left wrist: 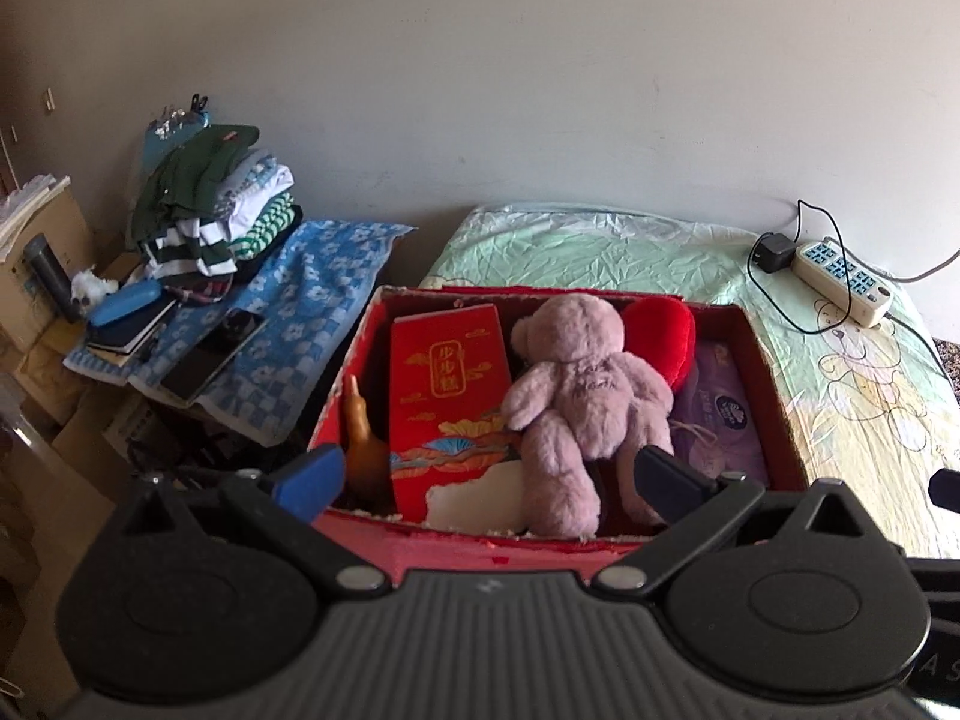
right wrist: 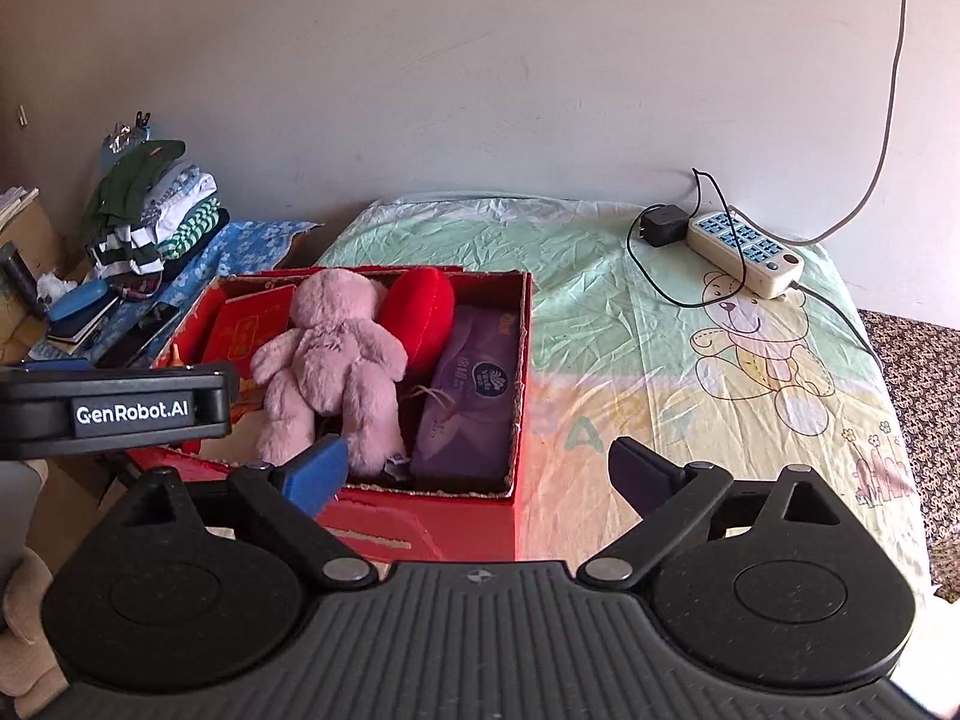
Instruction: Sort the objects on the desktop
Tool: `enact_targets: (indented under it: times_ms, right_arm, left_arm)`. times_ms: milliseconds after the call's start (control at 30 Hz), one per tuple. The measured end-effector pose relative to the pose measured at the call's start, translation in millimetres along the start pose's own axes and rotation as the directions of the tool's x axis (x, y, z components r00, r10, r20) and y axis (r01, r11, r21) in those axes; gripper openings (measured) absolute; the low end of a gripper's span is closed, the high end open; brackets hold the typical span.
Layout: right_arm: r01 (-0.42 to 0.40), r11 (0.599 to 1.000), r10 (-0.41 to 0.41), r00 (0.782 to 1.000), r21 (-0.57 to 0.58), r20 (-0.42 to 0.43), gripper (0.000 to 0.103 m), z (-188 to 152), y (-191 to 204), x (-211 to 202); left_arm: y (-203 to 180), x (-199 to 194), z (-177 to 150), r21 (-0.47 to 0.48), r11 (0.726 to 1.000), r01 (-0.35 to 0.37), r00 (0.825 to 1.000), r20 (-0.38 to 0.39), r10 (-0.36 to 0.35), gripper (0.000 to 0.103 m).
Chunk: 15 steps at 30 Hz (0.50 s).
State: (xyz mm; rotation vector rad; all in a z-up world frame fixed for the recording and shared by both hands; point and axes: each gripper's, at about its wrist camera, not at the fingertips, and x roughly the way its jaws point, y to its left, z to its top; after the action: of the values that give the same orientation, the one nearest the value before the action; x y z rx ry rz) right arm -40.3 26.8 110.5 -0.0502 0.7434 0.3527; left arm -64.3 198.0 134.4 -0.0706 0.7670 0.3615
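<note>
Red box (right wrist: pixel 521 360) holds pink bear (right wrist: pixel 336 354), tissue pack (right wrist: pixel 468 396), red packet (left wrist: pixel 447 384).

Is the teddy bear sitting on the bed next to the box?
No, the pink teddy bear lies inside the red box, between the red packet and the purple tissue pack.

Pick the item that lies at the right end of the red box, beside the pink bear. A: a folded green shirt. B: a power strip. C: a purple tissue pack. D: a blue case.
C: the purple tissue pack lies inside the red box against its right wall, just right of the pink bear.
</note>
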Motion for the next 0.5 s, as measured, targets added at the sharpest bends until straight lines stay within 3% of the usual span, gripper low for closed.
enact_targets:
  times_ms: [233,500]
  right_arm:
    - [-0.010,0.999,0.010,1.000,0.044,-0.002,0.096,-10.9,-4.2,-3.5]
    - [-0.008,0.996,0.009,1.000,0.094,-0.004,0.096,-6.0,14.1,-1.9]
  left_arm:
    - [6.9,-12.8,-20.3,-0.027,0.999,-0.026,1.000,-0.004,0.026,0.103]
    - [25.2,-10.9,-12.0,-0.030,0.999,-0.021,1.000,-0.006,0.020,0.102]
